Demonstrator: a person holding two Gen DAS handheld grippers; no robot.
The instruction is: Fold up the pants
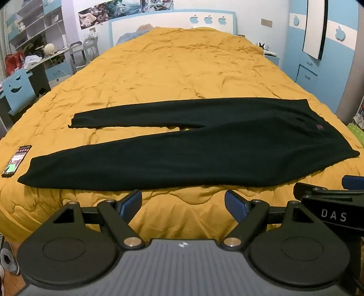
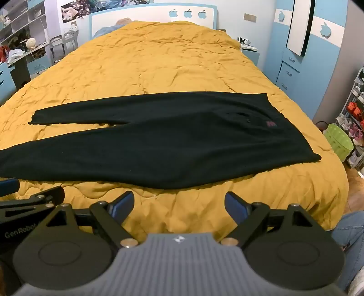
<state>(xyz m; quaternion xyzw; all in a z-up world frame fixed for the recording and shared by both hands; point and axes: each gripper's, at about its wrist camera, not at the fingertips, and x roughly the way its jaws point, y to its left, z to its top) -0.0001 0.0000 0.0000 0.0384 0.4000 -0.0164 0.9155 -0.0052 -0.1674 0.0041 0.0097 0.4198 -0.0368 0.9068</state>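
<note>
Surface: bed with a wrinkled mustard quilt (image 1: 170, 68), in a blue-and-white bedroom.

Left to right:
- shelves (image 1: 34, 22) and a cluttered desk (image 1: 41, 61) along the left wall
- one phone (image 1: 17, 160), screen lit, on the quilt's left edge, just beside the near cuff but apart from it
- one pair of black pants (image 1: 204, 150), spread flat across the quilt: cuffs left, waist right, two legs slightly parted; one small red tag (image 2: 270, 124) near the waist
- headboard (image 1: 173, 20) at the far end, three apple cutouts
- wardrobe (image 1: 318, 57) at right
- one green basket (image 2: 339, 141) on the floor by the bed's right corner

Left gripper (image 1: 183, 202): jaws spread wide, nothing between, short of the pants' near edge. Right gripper (image 2: 179, 202): same.
</note>
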